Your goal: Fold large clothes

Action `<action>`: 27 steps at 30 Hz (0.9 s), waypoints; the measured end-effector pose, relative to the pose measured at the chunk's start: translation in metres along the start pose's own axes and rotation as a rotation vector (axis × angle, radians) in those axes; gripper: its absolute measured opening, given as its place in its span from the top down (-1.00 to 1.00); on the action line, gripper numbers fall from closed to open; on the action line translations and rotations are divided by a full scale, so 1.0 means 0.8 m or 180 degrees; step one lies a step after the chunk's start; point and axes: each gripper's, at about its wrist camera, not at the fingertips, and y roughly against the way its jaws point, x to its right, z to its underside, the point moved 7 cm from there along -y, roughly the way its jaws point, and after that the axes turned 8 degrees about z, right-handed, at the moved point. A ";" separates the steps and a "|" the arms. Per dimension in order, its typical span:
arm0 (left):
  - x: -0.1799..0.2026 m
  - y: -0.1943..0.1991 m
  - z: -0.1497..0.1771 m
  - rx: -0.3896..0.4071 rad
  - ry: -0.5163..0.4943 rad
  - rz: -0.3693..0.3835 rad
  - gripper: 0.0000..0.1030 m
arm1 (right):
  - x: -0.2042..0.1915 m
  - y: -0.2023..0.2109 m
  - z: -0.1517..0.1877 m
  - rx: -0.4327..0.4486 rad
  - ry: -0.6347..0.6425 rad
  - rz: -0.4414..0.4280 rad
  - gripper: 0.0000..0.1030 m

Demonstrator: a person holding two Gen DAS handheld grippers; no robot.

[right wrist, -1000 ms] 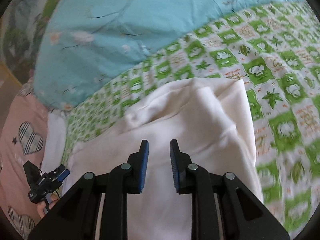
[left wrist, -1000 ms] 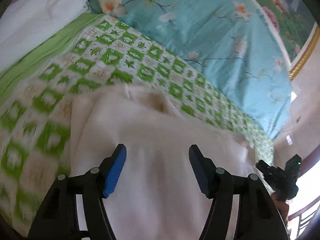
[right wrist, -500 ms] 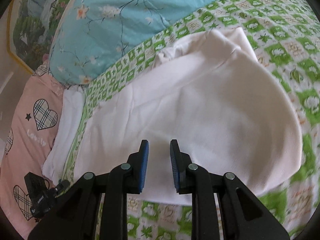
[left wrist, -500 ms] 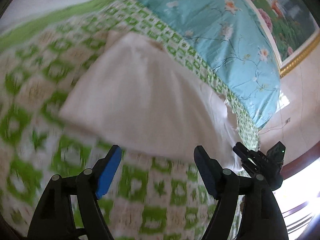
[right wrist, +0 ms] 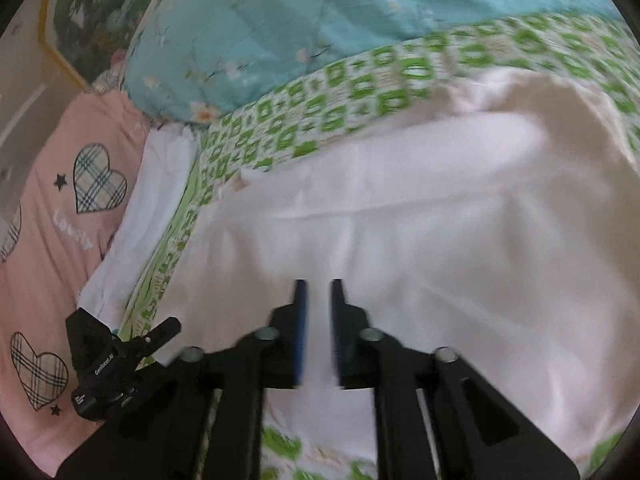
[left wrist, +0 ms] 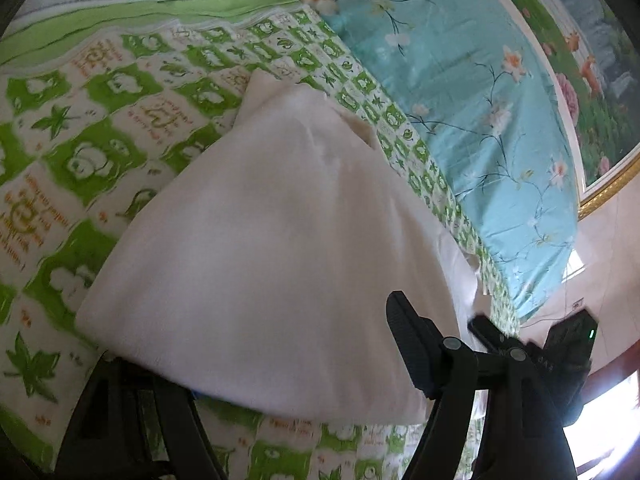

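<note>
A large cream-white garment lies folded on the green-and-white checked bedsheet. It fills the middle of the right wrist view. My left gripper is open at the garment's near edge. The near edge drapes over its left finger and hides it; the right finger shows. My right gripper has its jaws a narrow gap apart over the garment's near edge, with no cloth seen between them. Each gripper shows in the other's view, the right one at the left wrist view's lower right and the left one at the right wrist view's lower left.
A light-blue floral quilt lies bunched along the far side of the bed. A pink heart-print pillow and a white folded cloth lie at the left in the right wrist view. A framed picture hangs on the wall.
Both grippers drew back from the garment to its near edge, then came close to that edge again. The garment's near edge now drapes over my left gripper's left finger.
</note>
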 end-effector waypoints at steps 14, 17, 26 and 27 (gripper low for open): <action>0.115 -0.003 -0.024 0.0030 -0.0859 0.0268 0.88 | 0.000 -0.076 0.011 -0.0389 0.0167 0.0103 0.92; 0.160 -0.016 -0.013 -0.0031 -0.1229 0.0302 0.88 | 0.013 -0.064 0.010 -0.0414 -0.0207 -0.0234 0.91; 0.263 -0.101 0.077 -0.0411 -0.2332 0.0362 0.88 | 0.147 0.043 -0.017 0.0201 -0.1199 -0.0554 0.81; 0.266 -0.117 0.092 -0.0495 -0.2465 0.0314 0.88 | 0.161 0.051 -0.019 0.0235 -0.1275 -0.0561 0.81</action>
